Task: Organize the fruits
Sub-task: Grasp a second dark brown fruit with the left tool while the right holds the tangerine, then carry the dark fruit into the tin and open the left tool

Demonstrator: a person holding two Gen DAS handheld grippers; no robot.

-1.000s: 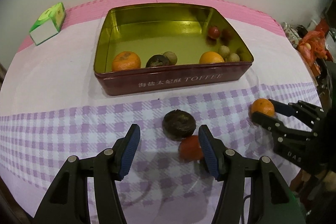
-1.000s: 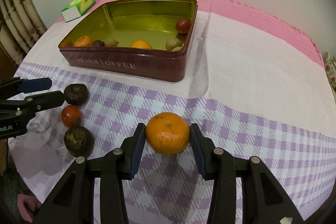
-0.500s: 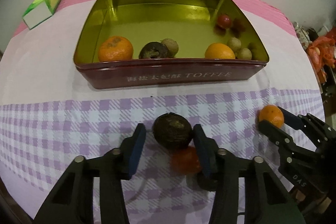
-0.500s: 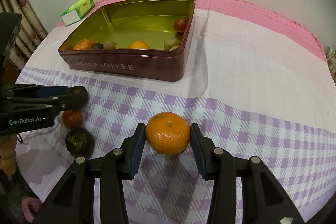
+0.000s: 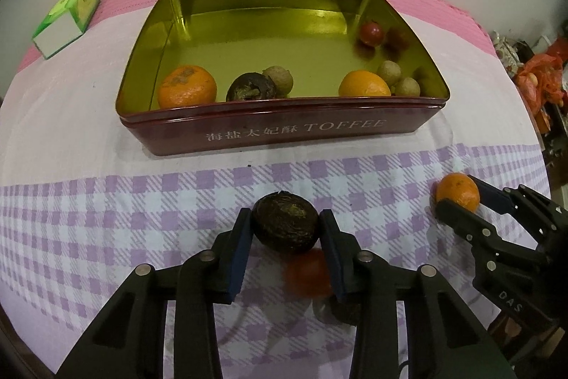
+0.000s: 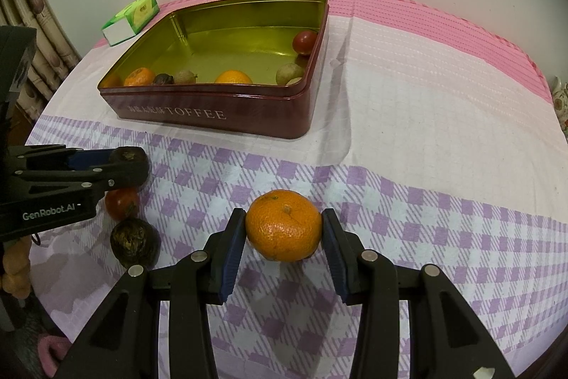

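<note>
Left wrist view: left claw (image 5: 285, 229) is closing on the dark fruit (image 5: 286, 223) before the toffee tin (image 5: 284, 126) — it was apart earlier; right claw (image 6: 283, 229) clamps the orange (image 6: 284, 225) — both ready to lift.

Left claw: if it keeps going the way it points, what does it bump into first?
Probably the purple checked tablecloth. The left claw points steeply down, its jaws closing around the dark brown fruit, so that fruit would press into the cloth first.
</note>
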